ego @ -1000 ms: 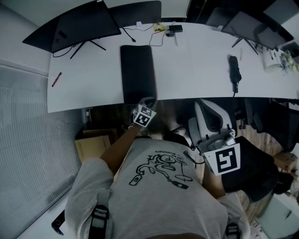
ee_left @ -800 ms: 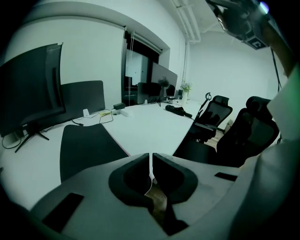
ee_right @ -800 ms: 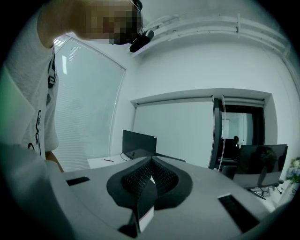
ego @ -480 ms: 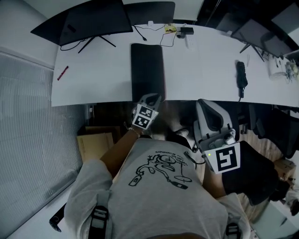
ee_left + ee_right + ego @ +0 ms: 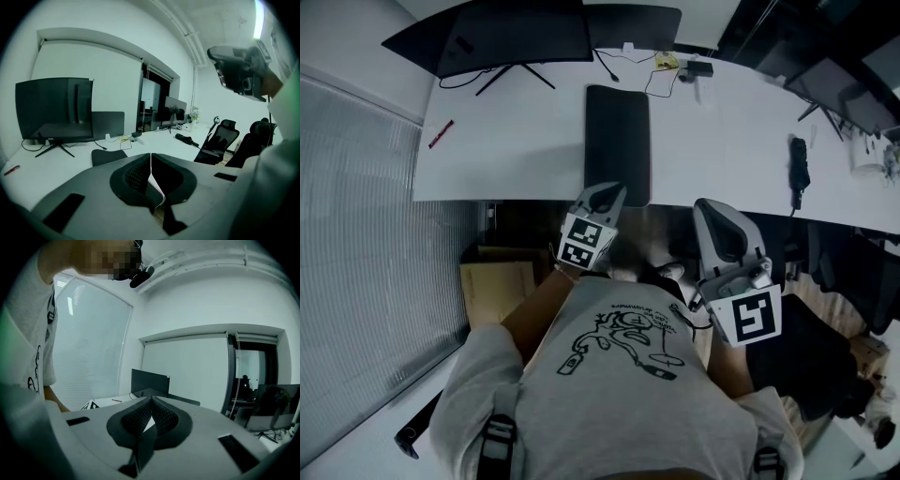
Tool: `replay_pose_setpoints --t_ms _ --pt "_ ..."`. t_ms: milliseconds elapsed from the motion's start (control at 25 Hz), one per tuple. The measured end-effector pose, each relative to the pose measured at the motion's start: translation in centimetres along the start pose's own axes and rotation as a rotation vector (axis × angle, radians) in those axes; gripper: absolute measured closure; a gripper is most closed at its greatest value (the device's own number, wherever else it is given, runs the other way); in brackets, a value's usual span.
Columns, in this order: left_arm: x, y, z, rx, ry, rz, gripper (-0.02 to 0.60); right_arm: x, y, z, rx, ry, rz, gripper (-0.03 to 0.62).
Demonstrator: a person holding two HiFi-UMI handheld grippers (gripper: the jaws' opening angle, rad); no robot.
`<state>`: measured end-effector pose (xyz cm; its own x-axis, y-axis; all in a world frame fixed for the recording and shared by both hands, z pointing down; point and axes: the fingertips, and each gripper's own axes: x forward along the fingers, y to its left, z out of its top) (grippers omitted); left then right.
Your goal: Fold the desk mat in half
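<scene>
Black desk mat (image 5: 617,142) flat and unfolded on white desk (image 5: 722,122), long side running away from person, near short end at desk's front edge. Left gripper (image 5: 602,194) up by that near end, overlapping mat's near-left corner in head view; jaws just closed fully together, nothing between. In left gripper view, mat (image 5: 108,156) beyond and below the tips, not touched. Right gripper (image 5: 719,214) off the desk, right of mat, in front of desk edge, well apart from mat; jaws together, empty, per right gripper view (image 5: 150,401). Dark monitor (image 5: 516,37) at far left of desk, behind mat. Red pen (image 5: 441,134) near left edge, well apart from mat. Long black object (image 5: 798,169) on desk, far right. Cardboard box (image 5: 497,281) on floor under desk, left of person.
</scene>
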<state>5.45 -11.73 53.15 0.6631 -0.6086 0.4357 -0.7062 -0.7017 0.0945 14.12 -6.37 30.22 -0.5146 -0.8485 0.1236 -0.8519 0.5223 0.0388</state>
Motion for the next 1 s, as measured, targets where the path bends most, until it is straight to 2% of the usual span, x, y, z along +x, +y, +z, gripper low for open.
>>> replay_pose_setpoints --t_ms 480,1000 --pt "-7.4 4.3 6.3 -0.022 -0.122 0.055 0.559 3.7 3.5 0.2 -0.005 0.008 0.036 0.586" --pt "-13.7 8.3 9.8 -0.036 -0.222 0.092 0.560 7.4 6.5 0.3 -0.014 0.010 0.041 0.588"
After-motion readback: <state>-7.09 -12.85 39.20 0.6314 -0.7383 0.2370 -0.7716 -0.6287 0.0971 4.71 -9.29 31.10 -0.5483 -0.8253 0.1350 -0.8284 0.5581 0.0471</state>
